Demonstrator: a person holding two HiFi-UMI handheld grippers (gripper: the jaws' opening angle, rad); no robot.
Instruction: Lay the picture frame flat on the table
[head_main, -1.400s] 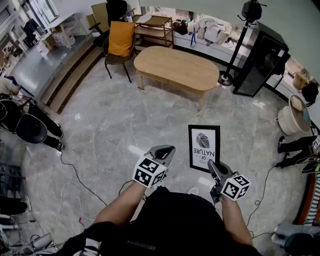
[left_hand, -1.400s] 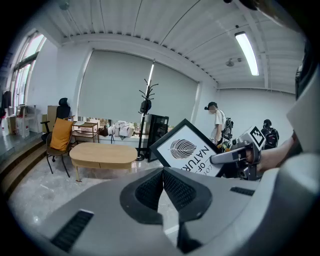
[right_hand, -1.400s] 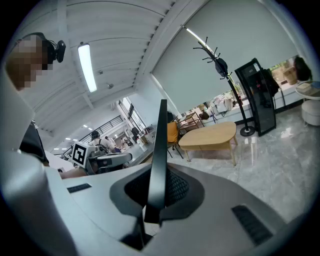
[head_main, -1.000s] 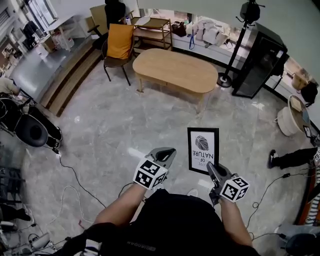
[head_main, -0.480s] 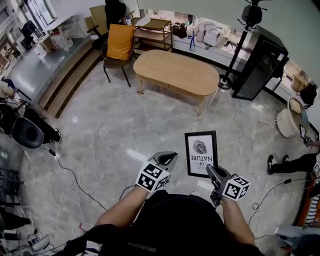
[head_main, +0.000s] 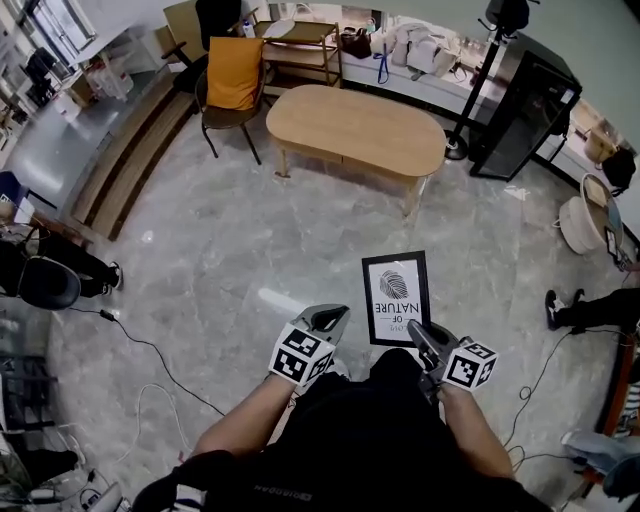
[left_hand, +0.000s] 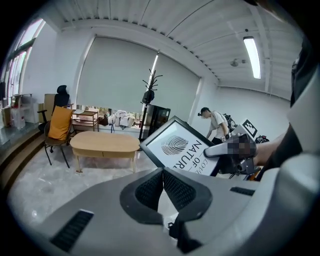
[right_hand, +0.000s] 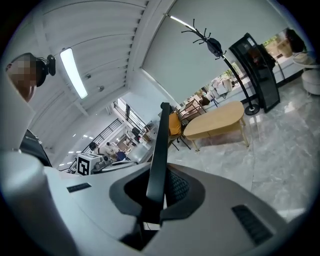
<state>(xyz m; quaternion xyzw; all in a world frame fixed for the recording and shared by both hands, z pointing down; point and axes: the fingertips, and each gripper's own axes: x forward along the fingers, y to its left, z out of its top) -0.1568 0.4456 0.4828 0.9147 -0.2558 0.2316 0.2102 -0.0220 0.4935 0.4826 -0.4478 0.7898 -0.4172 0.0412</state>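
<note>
A black picture frame (head_main: 396, 298) with a leaf print and the word NATURE is held up in the air, well short of the oval wooden table (head_main: 356, 128). My right gripper (head_main: 425, 343) is shut on the frame's lower edge; in the right gripper view the frame (right_hand: 159, 160) shows edge-on between the pads. My left gripper (head_main: 327, 321) hangs to the frame's left, shut on nothing. In the left gripper view the pads (left_hand: 163, 186) meet, with the frame (left_hand: 182, 150) and the table (left_hand: 104, 143) beyond.
A chair with an orange cushion (head_main: 231, 82) stands left of the table, a wooden shelf cart (head_main: 298, 44) behind it. A black cabinet (head_main: 521, 110) and a coat stand (head_main: 470, 100) sit at the right. Cables (head_main: 140, 350) trail over the marble floor. A person's legs (head_main: 585, 310) show at right.
The view has moved forward toward the table. The frame has stayed in my right gripper's grip and drifted slightly left and up. My left gripper has kept its place beside it.
</note>
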